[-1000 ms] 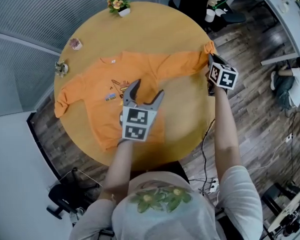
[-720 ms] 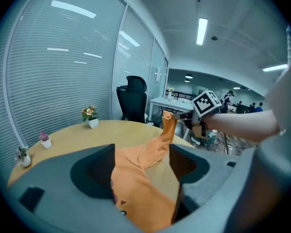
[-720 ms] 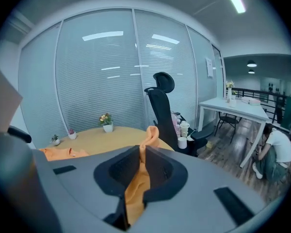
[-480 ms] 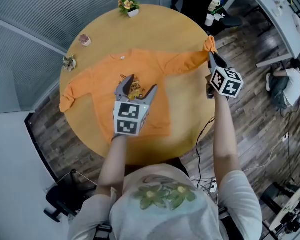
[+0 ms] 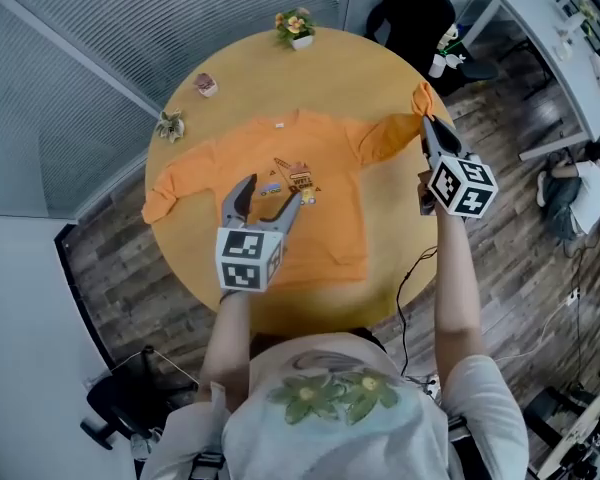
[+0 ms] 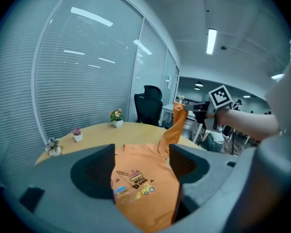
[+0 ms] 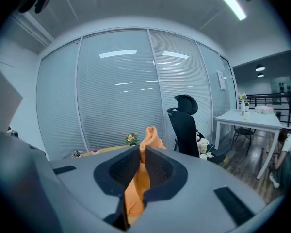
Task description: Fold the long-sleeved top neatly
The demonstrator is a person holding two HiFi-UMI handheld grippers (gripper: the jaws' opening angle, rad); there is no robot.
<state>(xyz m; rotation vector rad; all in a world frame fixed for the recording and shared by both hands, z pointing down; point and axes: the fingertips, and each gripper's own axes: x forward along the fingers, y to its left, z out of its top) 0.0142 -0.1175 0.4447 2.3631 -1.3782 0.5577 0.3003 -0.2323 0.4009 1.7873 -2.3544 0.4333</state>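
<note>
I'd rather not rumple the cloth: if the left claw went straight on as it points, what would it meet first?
Most likely the orange top, around its printed front, lying on the table ahead of the open left claw; depth is hard to judge.

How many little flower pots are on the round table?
3: the yellow flower pot farthest across the table, the pink pot left of it, and the leafy pot near the top. None seems hidden.

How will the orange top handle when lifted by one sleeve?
Likely floppy: the sleeve drapes limp from the right gripper down to the top. Probably light: a thin pinch holds it. The rest may drag and bunch on the table.
</note>
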